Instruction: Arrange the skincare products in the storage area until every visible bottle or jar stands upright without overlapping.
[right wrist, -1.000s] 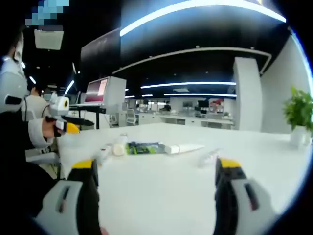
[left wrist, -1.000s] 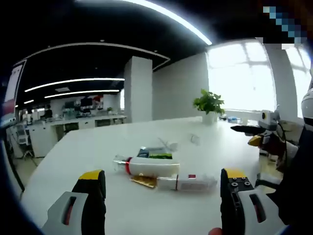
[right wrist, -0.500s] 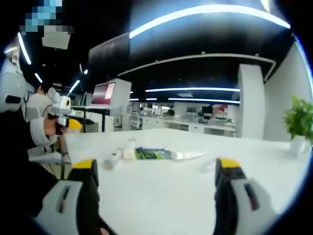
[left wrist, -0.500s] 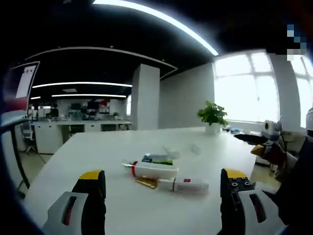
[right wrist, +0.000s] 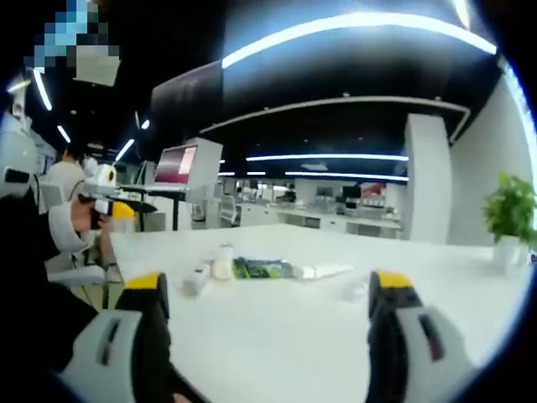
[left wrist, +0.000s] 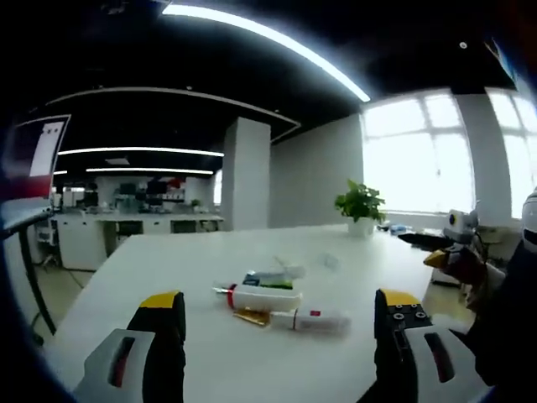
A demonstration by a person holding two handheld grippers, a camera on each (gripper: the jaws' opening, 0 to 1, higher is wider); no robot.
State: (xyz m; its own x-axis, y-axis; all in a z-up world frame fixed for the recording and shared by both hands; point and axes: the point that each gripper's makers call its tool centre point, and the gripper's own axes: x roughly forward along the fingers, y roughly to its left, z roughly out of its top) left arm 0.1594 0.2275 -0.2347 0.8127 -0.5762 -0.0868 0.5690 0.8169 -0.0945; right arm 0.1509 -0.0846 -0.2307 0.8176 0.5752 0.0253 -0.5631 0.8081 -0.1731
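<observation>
Several skincare products lie flat in a small cluster on the white table (left wrist: 151,277). A white bottle with a red ring (left wrist: 264,297) lies beside a white tube with a red label (left wrist: 312,318), a gold sachet (left wrist: 250,316) and a green tube (left wrist: 267,279). My left gripper (left wrist: 278,300) hovers open some way short of them, holding nothing. In the right gripper view the green tube (right wrist: 262,269), a small white bottle (right wrist: 223,262) and a white tube (right wrist: 323,270) lie ahead of my open, empty right gripper (right wrist: 268,285).
A potted plant (left wrist: 361,201) stands at the table's far edge. Two small clear items (left wrist: 289,269) (left wrist: 331,261) lie behind the cluster. The right gripper (left wrist: 415,241) shows at the right, hand-held. A monitor (right wrist: 176,164) and office desks stand beyond.
Both views have shifted slightly with the hands; the left camera has drawn back a little from the cluster. The products have not moved, and both grippers stay open.
</observation>
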